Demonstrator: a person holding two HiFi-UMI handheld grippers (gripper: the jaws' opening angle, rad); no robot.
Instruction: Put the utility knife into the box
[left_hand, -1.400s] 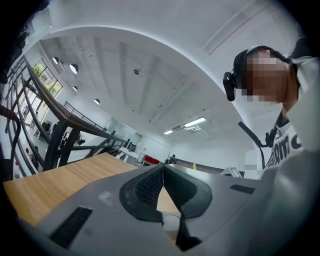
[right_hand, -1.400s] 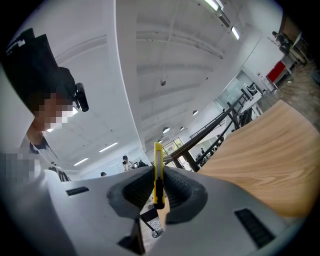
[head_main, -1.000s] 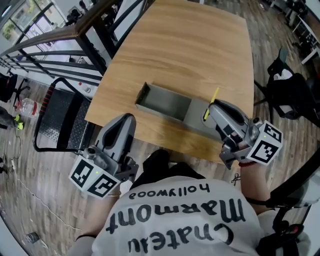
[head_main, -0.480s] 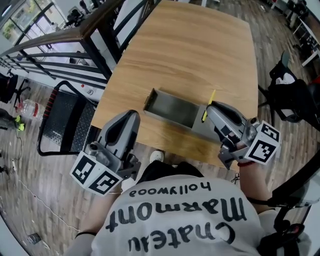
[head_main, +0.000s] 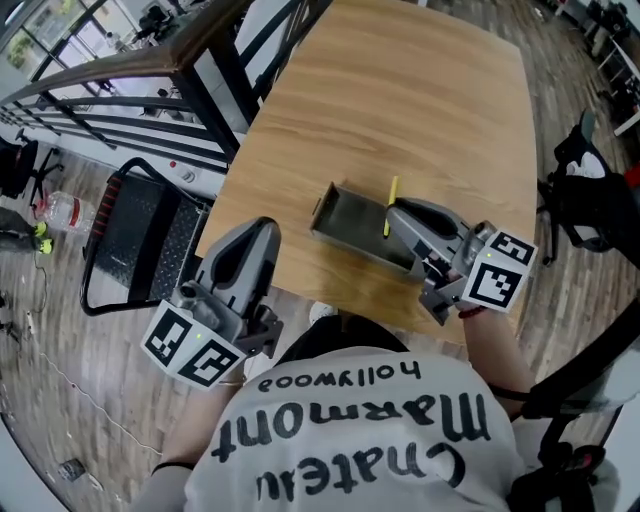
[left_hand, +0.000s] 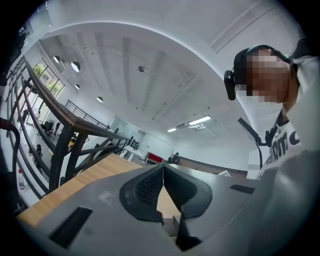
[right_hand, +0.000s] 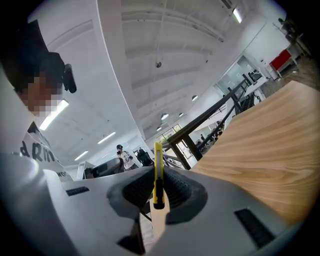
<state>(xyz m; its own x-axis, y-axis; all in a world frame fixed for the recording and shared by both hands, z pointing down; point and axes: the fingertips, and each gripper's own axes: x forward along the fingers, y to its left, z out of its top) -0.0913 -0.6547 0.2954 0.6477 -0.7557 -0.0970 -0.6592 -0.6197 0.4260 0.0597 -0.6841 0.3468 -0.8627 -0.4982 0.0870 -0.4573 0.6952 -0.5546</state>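
Clamping the utility knife (right_hand: 158, 172) between the jaws of the right gripper (head_main: 393, 218), pinching it near its dark lower end and leaving most of the yellow body sticking out past the tips. Gripping it edge-on, in line with the jaws, probably so as to keep the thin thing from twisting and to let it slip out cleanly on release.

Hovering with the knife over the right part of the box (head_main: 350, 212), a grey open tray lying near the front edge of the surface (head_main: 400, 100). Reaching in from the person's side, with the marker cube trailing back toward the body. Seemingly not touching the box floor, though hard to judge height from a camera looking down.

Holding the left gripper (head_main: 256, 235) at the near left corner of the surface, well apart from the box, jaws pressed together on nothing and pointing out across the wood. Waiting aside there, most likely, one light knife needing only one tool and the box lying steady without help.

Judging the task as close to its end: knife above the box, not yet lying inside. Needing next a gentle lowering toward the box floor, then a parting of the jaws. Risking, on release from too high or at a slant, a bounce over the low wall onto the wood.
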